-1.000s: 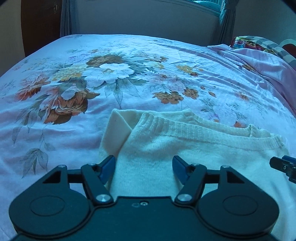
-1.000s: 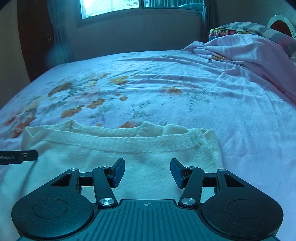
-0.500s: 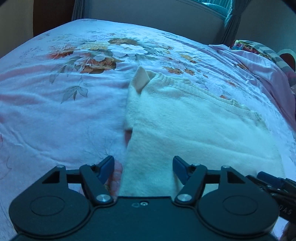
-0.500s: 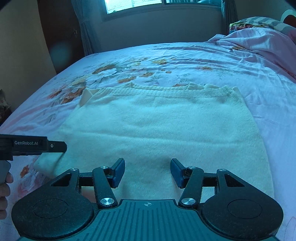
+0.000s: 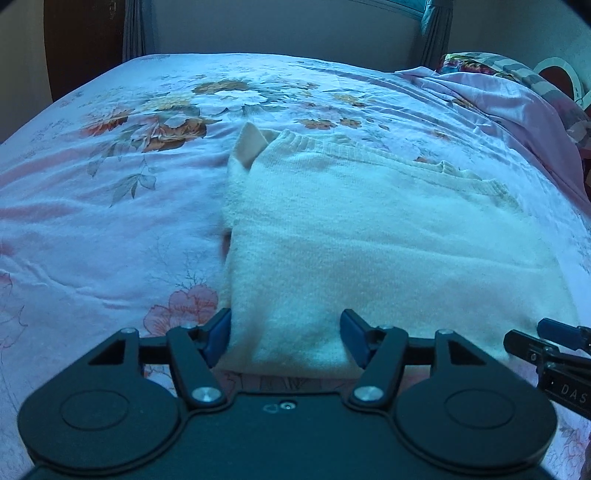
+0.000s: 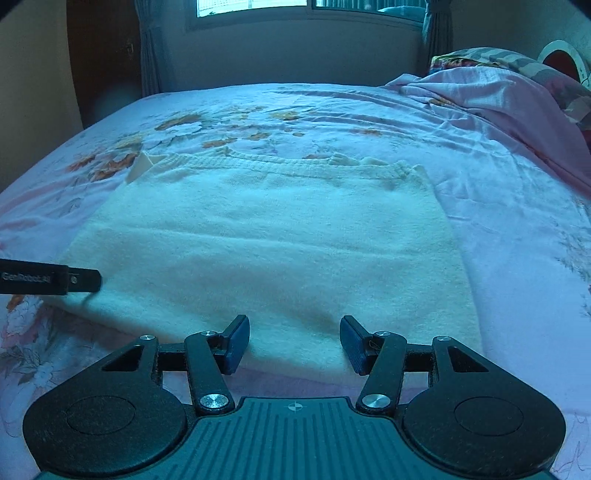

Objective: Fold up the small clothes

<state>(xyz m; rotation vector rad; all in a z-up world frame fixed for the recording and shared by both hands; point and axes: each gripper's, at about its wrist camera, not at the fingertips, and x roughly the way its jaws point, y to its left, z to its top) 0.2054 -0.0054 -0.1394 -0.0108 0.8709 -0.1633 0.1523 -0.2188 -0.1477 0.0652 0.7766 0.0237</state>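
A cream knit sweater point(image 5: 369, 236) lies folded flat on the floral bed sheet point(image 5: 92, 221), its ribbed edge at the far side; it also shows in the right wrist view point(image 6: 273, 243). My left gripper point(image 5: 285, 338) is open, its jaws either side of the sweater's near left corner. My right gripper point(image 6: 294, 343) is open at the sweater's near edge, toward its right side. The right gripper's tip shows in the left wrist view point(image 5: 550, 339). The left gripper's finger shows in the right wrist view point(image 6: 74, 280).
A crumpled pink blanket point(image 6: 498, 103) and a colourful pillow point(image 6: 480, 57) lie at the bed's far right. A window point(image 6: 306, 3), curtains and a wall stand beyond the bed. A dark wooden door point(image 5: 81, 40) stands at far left.
Both grippers have pulled back from the sweater's far ribbed edge to its near edge. They stay open. The sweater lies unchanged.
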